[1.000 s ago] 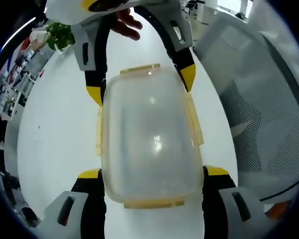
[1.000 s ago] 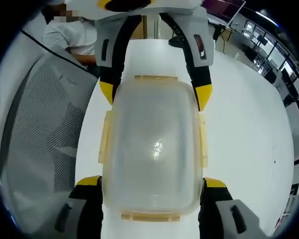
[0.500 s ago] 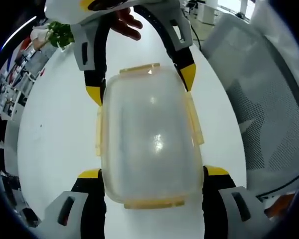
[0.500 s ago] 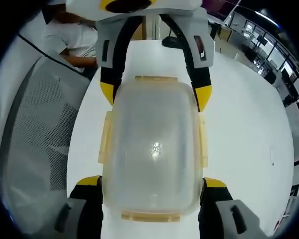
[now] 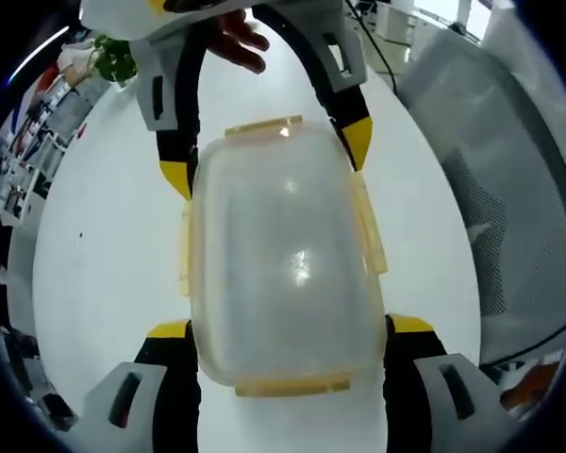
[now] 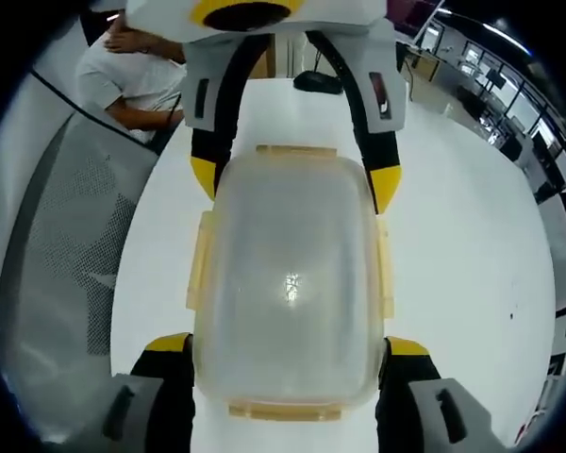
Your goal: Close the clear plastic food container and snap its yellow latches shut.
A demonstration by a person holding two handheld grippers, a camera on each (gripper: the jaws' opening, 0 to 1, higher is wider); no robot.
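Observation:
A clear plastic food container with its lid on is held from both ends over the white table. My left gripper is shut on its near end, yellow-tipped jaws pressing either side. My right gripper clamps the far end the same way. In the right gripper view the same container sits between the right gripper below and the left gripper above. Pale yellow latches lie along all its sides. Whether they are snapped I cannot tell.
A grey mesh chair stands beside the table. A hand shows behind the right gripper, with a green plant beyond. A person in a white shirt sits at the far end, near a dark object.
The container stays fixed between both grippers. The chair and the table's far end have slid in both views, so the hands and container have moved together.

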